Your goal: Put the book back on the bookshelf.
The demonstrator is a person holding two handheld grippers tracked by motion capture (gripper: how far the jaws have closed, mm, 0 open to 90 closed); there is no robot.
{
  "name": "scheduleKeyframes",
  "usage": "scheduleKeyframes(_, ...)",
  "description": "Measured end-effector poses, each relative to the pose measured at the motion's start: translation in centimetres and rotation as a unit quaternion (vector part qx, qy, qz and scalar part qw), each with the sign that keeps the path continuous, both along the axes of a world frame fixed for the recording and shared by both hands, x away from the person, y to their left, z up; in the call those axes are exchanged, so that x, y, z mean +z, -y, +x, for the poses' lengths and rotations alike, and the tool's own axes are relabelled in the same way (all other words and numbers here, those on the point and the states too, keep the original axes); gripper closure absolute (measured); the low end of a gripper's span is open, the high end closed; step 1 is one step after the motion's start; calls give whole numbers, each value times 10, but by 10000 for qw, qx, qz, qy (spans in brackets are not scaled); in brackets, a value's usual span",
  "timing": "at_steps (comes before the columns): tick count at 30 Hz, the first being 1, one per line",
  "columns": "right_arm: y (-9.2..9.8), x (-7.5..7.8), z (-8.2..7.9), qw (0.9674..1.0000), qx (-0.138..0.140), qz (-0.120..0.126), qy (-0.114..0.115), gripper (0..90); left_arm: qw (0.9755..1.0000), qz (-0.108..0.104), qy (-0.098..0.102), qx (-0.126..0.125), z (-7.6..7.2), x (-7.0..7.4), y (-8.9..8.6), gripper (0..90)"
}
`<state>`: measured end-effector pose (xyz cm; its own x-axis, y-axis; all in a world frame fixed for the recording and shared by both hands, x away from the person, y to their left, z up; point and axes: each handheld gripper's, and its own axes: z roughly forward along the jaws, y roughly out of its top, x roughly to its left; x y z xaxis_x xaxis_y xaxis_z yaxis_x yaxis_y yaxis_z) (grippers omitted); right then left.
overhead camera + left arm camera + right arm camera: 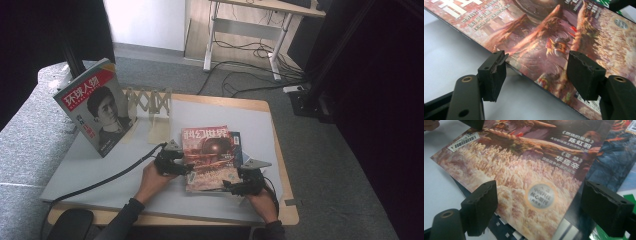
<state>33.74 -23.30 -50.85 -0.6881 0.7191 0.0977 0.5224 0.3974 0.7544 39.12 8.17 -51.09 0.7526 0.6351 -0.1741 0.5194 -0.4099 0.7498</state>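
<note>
The left gripper [181, 165] sits at the left edge of the red magazine [209, 156], its jaws parted with that edge between them, one pad touching it, not clamped. The magazine lies flat atop a stack on the white board [100, 165]. The right gripper [239, 186] straddles its near right corner, jaws wide, gripping nothing.

Your standing magazine [95, 105], tabletop's far left corner: masthead 环球人物. Your flat magazine [210, 157], near edge: masthead 科幻世界; cover names 陈虹羽, 华乔辛; barcode sticker [464, 141], digits unreadable.
</note>
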Motion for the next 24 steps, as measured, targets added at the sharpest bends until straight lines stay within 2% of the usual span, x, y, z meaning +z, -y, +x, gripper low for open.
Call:
scheduleKeyframes(2,-3,0,-1,10000,13,-65,12,139,10000,39,-24,-6,1,1,1,325)
scheduleKeyframes(5,-2,0,-2,10000,1,-25,-10,140,10000,57,-69,-19,3,1,1,335)
scheduleKeyframes(12,-2,0,-12,10000,63,-66,-16,133,9998,-103,-153,-28,10,0,2,373)
scheduleKeyframes(16,0,1,-18,9999,101,-125,-2,132,9999,19,-70,-71,13,3,10,376)
scheduleKeyframes(24,6,1,-28,9999,68,-157,-13,133,9999,94,30,-127,19,5,25,385)
